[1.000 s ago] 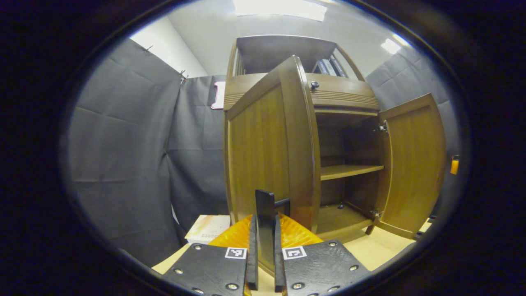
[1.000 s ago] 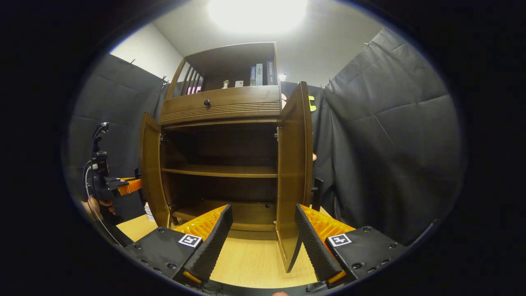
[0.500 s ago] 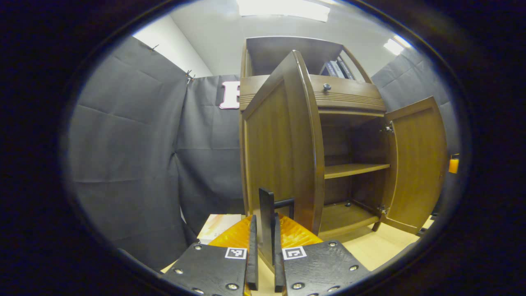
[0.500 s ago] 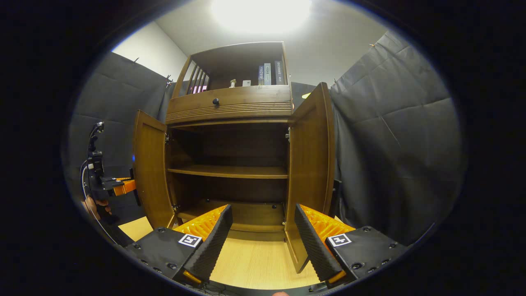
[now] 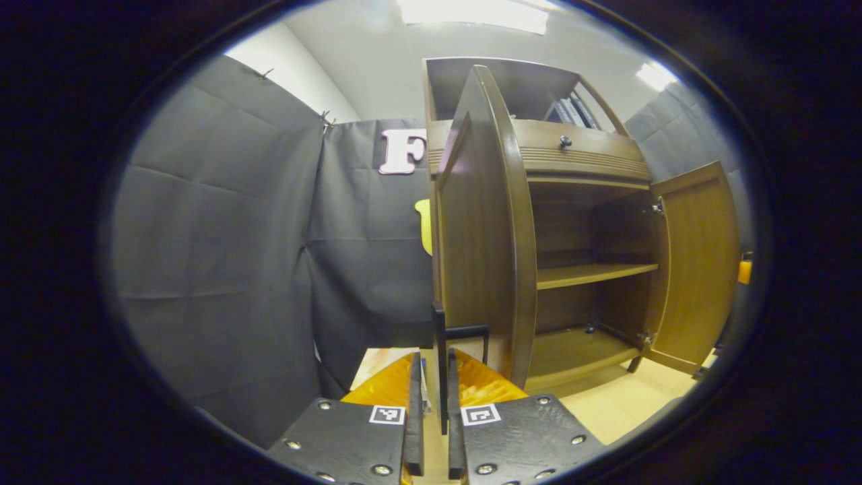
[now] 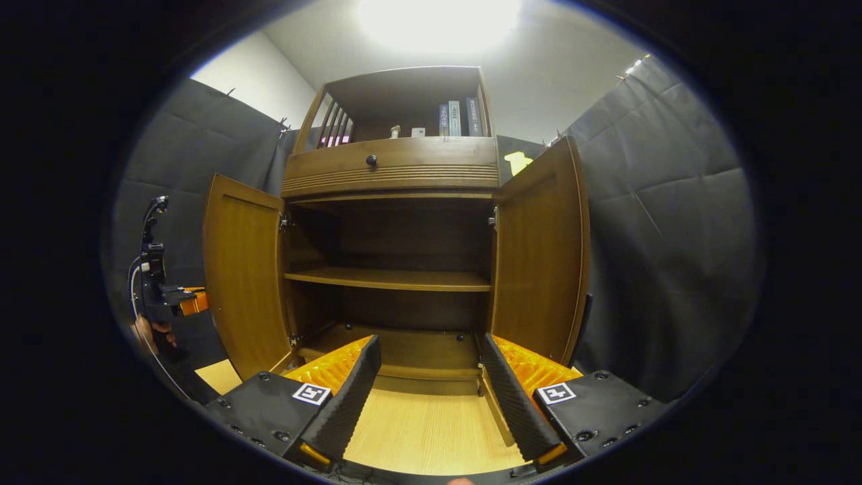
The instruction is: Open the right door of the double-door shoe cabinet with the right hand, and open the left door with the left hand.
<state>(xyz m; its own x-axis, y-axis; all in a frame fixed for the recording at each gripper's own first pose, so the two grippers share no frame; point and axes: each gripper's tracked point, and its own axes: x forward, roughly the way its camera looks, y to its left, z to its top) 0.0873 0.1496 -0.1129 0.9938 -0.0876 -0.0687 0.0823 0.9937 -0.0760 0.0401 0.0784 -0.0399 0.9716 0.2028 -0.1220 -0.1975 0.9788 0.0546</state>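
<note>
Presently, the left tool (image 5: 431,431) is clamped on the upright handle (image 5: 441,367) of the left door (image 5: 481,236), which stands edge-on directly ahead. The right tool (image 6: 427,391) is held apart, just short of the wide-swung right door (image 6: 539,249); remaining travel is judged small.

Books (image 6: 456,118): upright row, top centre of the right gripper view, on the open top shelf; also upper right of the left gripper view.
Small pale items (image 6: 404,131): just left of the books, too small to identify.
Ceiling light (image 6: 438,20): top centre.
Surface (image 6: 421,431): light wood, bottom centre.
Flat box (image 5: 387,357): bottom centre, left gripper view.
</note>
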